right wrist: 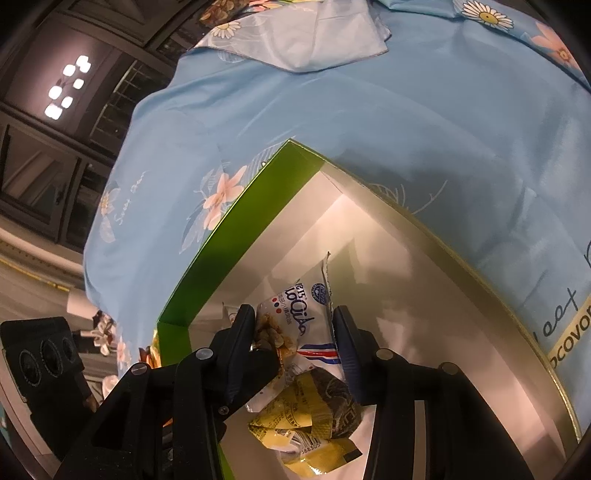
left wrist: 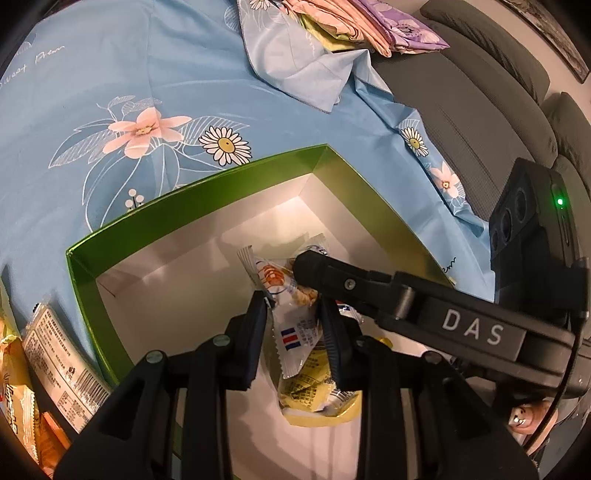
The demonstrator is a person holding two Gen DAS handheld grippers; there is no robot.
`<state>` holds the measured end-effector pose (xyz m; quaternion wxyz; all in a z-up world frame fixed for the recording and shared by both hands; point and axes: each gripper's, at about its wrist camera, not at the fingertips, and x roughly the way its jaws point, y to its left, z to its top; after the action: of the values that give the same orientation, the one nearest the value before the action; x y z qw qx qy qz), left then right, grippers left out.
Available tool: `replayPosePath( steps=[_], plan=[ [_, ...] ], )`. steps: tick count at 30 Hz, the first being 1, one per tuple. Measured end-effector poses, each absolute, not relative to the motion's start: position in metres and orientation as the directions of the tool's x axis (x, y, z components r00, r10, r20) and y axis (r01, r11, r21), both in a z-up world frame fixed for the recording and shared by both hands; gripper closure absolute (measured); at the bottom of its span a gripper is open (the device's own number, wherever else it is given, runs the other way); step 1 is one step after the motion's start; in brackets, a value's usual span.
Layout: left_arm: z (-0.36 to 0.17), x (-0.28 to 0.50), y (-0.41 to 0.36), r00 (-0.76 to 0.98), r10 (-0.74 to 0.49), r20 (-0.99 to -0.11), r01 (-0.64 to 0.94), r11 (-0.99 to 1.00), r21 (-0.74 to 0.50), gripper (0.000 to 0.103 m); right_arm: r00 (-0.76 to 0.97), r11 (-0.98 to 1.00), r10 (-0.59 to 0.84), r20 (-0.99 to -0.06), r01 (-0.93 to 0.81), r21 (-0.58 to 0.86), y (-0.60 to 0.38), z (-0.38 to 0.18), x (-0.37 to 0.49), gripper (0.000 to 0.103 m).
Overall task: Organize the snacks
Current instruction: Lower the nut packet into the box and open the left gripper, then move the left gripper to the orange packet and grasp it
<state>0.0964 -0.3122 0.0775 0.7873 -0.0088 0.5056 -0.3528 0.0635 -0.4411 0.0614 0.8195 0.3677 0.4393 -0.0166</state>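
A green box (left wrist: 184,188) with a white inside lies on a blue flowered sheet. Over it, my left gripper (left wrist: 293,310) is shut on a white snack packet (left wrist: 291,332) with a small red, white and blue flag. From the right, one finger (left wrist: 332,277) of my right gripper reaches in beside that packet's top. In the right wrist view, my right gripper (right wrist: 293,319) has a white packet (right wrist: 299,310) with blue lettering across its gap, both pads against its edges. I cannot tell whether it is the same packet. A crumpled yellow packet (left wrist: 310,384) (right wrist: 303,417) lies on the box floor below.
More snack packets (left wrist: 55,350) lie outside the box's left wall. Folded cloths (left wrist: 332,22) are piled at the sheet's far side, beside a grey sofa (left wrist: 461,110). A gold-labelled thing (right wrist: 572,332) sits by the box's right rim (right wrist: 480,295). A fingertip (left wrist: 524,417) shows at the lower right.
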Motion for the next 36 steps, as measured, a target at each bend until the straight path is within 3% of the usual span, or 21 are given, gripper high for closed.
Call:
replayPosePath(
  steps=[9, 18, 22, 26, 31, 36],
  plan=[
    [0.076, 0.098, -0.315, 0.235, -0.551, -0.800, 0.547, 0.756, -0.360, 0.071, 0.606, 0.723, 0.288, -0.741, 0.369, 0.583, -0.443, 0.059, 0.063, 0.057],
    [0.081, 0.093, -0.313, 0.226, -0.580, -0.783, 0.552, 0.738, -0.388, 0.055, 0.619, 0.725, 0.255, -0.743, 0.385, 0.571, -0.445, 0.063, 0.059, 0.056],
    [0.093, 0.087, -0.305, 0.246, -0.603, -0.759, 0.555, 0.729, -0.400, 0.042, 0.640, 0.734, 0.245, -0.728, 0.368, 0.570, -0.443, 0.071, 0.055, 0.039],
    [0.111, 0.079, -0.278, 0.288, -0.622, -0.728, 0.536, 0.735, -0.416, 0.031, 0.672, 0.751, 0.236, -0.702, 0.332, 0.571, -0.436, 0.086, 0.049, 0.029],
    [0.135, 0.070, -0.224, 0.370, -0.632, -0.681, 0.467, 0.760, -0.451, 0.019, 0.718, 0.793, 0.230, -0.657, 0.253, 0.555, -0.421, 0.112, 0.036, 0.025],
    [0.150, 0.051, -0.148, 0.505, -0.535, -0.677, 0.344, 0.844, -0.411, 0.014, 0.735, 0.813, 0.279, -0.618, 0.161, 0.559, -0.399, 0.130, 0.025, 0.023]
  ],
)
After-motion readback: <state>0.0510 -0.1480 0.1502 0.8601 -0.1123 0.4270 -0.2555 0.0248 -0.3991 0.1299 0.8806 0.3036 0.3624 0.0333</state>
